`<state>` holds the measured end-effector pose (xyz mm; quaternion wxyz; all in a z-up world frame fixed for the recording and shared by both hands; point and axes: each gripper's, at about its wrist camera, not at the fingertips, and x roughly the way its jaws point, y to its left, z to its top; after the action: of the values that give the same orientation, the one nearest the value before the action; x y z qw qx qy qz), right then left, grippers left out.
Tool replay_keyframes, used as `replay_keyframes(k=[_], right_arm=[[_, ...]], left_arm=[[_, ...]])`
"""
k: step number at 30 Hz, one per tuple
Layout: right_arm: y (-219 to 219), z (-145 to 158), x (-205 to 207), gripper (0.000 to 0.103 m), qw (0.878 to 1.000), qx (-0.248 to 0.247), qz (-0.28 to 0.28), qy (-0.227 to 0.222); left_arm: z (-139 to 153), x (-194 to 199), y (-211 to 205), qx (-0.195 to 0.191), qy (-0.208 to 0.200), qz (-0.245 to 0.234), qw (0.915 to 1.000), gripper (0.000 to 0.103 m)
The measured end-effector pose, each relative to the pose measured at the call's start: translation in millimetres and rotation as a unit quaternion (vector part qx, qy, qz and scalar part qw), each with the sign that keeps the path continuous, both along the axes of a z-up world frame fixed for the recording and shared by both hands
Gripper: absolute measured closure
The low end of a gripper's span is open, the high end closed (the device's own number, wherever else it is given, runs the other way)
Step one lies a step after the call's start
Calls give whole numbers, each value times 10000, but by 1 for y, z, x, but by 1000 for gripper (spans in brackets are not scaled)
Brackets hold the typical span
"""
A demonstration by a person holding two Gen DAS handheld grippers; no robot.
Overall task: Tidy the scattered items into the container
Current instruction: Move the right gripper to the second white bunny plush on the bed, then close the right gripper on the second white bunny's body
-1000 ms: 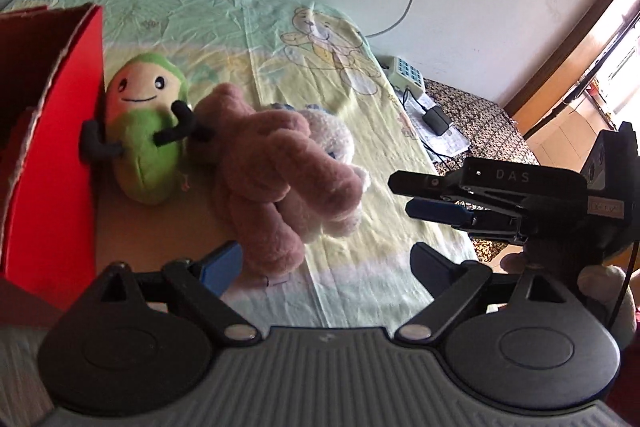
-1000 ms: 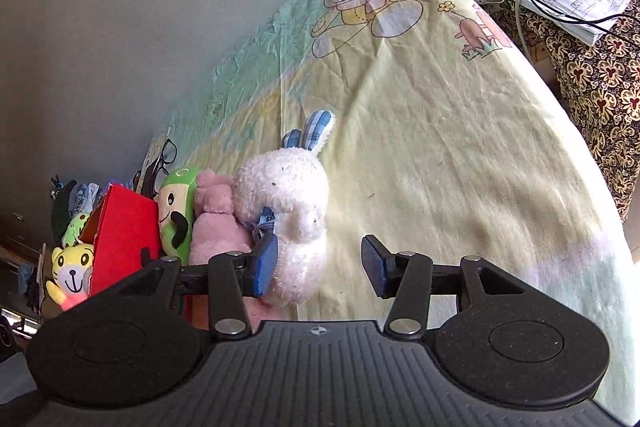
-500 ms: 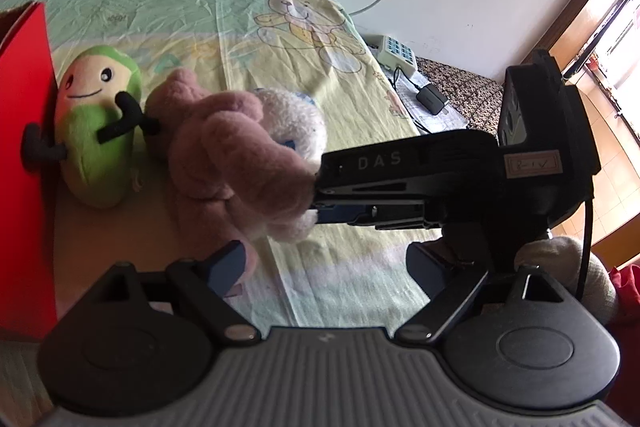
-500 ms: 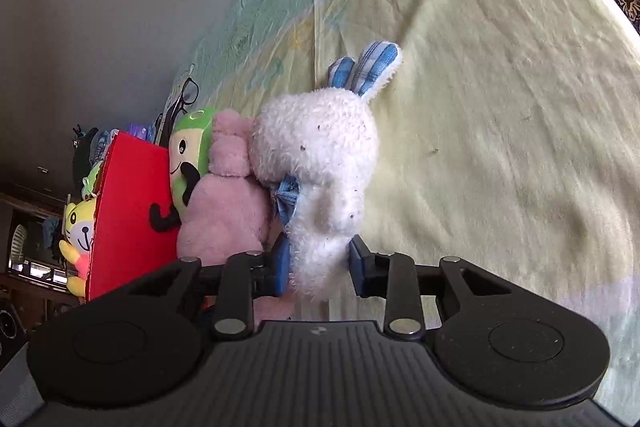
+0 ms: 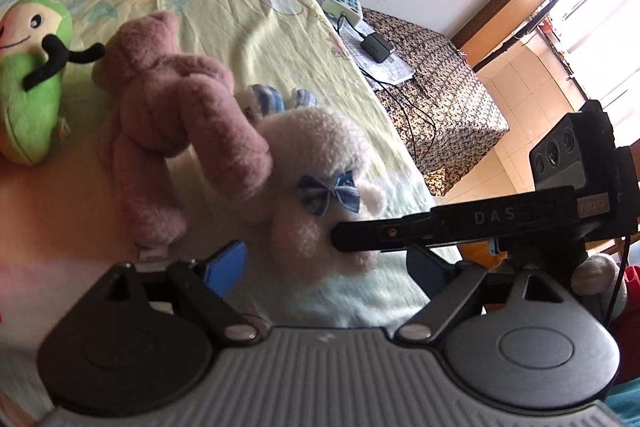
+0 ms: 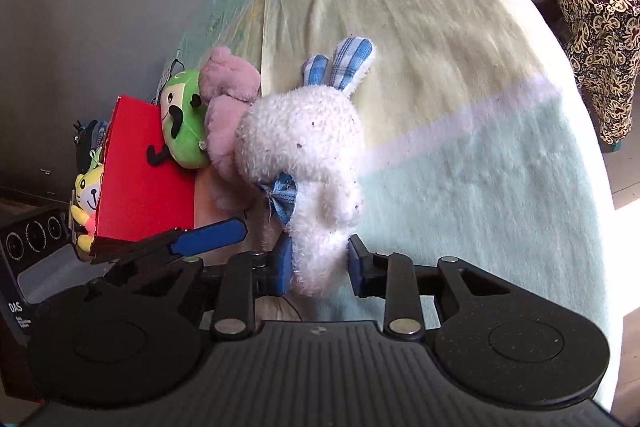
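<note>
My right gripper [image 6: 318, 263] is shut on the body of a white plush rabbit [image 6: 304, 143] with blue checked ears and a blue bow, lifted off the bed. The rabbit [image 5: 320, 187] also shows in the left wrist view, with the right gripper's finger [image 5: 400, 235] pressed into it. A pink plush bear [image 5: 168, 115] lies against the rabbit. A green plush doll [image 5: 28, 75] lies at the left, beside the red box [image 6: 140, 179]. My left gripper [image 5: 324, 263] is open and empty, just below the rabbit.
The bed sheet [image 6: 460, 75] is pale yellow and green with cartoon prints. A yellow plush toy [image 6: 86, 195] sits behind the red box. A patterned side table [image 5: 440, 99] with a power strip, an adapter and cables stands past the bed's right edge.
My right gripper closed on the white rabbit and pulled it up and away from the pink bear. The left gripper shifted right; the red box left its view.
</note>
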<state>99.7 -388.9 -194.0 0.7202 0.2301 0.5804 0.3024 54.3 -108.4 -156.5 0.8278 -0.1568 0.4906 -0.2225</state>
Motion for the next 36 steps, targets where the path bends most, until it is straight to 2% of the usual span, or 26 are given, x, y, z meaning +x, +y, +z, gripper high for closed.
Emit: replay_keyframes(k=[4, 6, 7, 9, 10, 12, 15, 17, 20, 23, 25, 27, 29, 32, 36], right_arm=[[-10, 2, -6, 67, 9999, -127, 5, -88], [-19, 9, -7, 59, 9995, -154, -128, -229], [-24, 12, -6, 54, 9991, -169, -236, -317], [-36, 16, -3, 52, 9969, -126, -605, -494], [-42, 16, 0, 47, 9954, -95, -802, -522], [-48, 13, 7, 43, 9932, 54, -1054, -484], [-42, 3, 17, 41, 9933, 165, -1092, -348], [-32, -5, 23, 41, 9940, 248, -1023, -290], [-23, -13, 25, 34, 9929, 469, -1088, -126], [-24, -17, 29, 34, 9907, 696, -1167, 14], [-26, -18, 28, 36, 9905, 786, -1126, 96], [-26, -17, 26, 50, 9903, 947, -1006, 144], [-23, -14, 23, 60, 9901, 1047, -912, 194], [-14, -7, 15, 61, 9924, 1027, -652, 162], [3, 0, -1, 57, 9951, 944, -262, 101]], left_arm=[[0, 2, -5, -198, -37, -222, 9996, 15], [-1, 5, -10, -169, -50, -326, 9993, 15], [-4, 8, -14, -168, -13, -364, 9992, 15], [-10, 14, -19, -180, 80, -384, 9991, 15], [-11, 16, -21, -169, 96, -380, 9991, 15], [-12, 19, -23, -155, 60, -312, 9994, 15], [-14, 26, -26, -141, 49, -276, 9995, 15], [-19, 31, -31, -27, 69, -310, 9995, 15], [-22, 33, -37, 164, 32, -320, 9993, 16], [-23, 32, -47, 496, -92, -399, 9979, 18], [-20, 30, -50, 584, -183, -416, 9973, 20], [-18, 30, -49, 572, -210, -391, 9974, 21], [-17, 28, -50, 619, -250, -400, 9970, 24], [-14, 19, -51, 756, -353, -452, 9955, 25], [-10, 0, -35, 656, -373, -431, 9962, 26]])
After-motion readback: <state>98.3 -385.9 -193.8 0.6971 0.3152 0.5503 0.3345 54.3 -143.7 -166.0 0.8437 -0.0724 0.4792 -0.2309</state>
